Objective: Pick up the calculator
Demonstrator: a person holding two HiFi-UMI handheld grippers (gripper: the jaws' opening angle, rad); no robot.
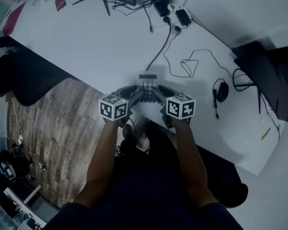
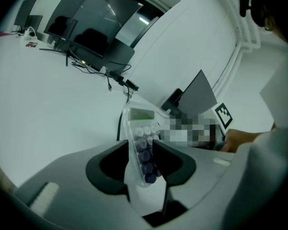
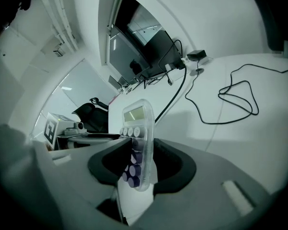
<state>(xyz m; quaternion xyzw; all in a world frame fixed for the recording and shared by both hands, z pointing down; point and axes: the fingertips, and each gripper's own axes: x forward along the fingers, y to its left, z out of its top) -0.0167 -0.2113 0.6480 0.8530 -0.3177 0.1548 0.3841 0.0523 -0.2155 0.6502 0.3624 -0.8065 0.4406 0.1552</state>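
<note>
A small clear-cased calculator [image 1: 147, 84] with a green display and round keys is held near the white desk's front edge [image 1: 86, 83]. Both grippers clamp it from opposite sides. My left gripper [image 1: 136, 96] is shut on its left edge, and my right gripper [image 1: 157, 95] is shut on its right edge. In the left gripper view the calculator [image 2: 142, 145] stands edge-on between the dark pads of the left gripper [image 2: 143, 161]. The right gripper view shows the calculator [image 3: 136, 137] pinched the same way in the right gripper [image 3: 138, 163]. The lower keys are hidden inside the jaws.
A looped black cable [image 1: 185, 66] and a headset [image 1: 221, 91] lie on the desk to the right. A power strip [image 1: 169, 14] and monitor stands sit at the back. A dark laptop [image 1: 269, 73] is at far right. A black chair [image 1: 19, 83] stands on wooden floor at left.
</note>
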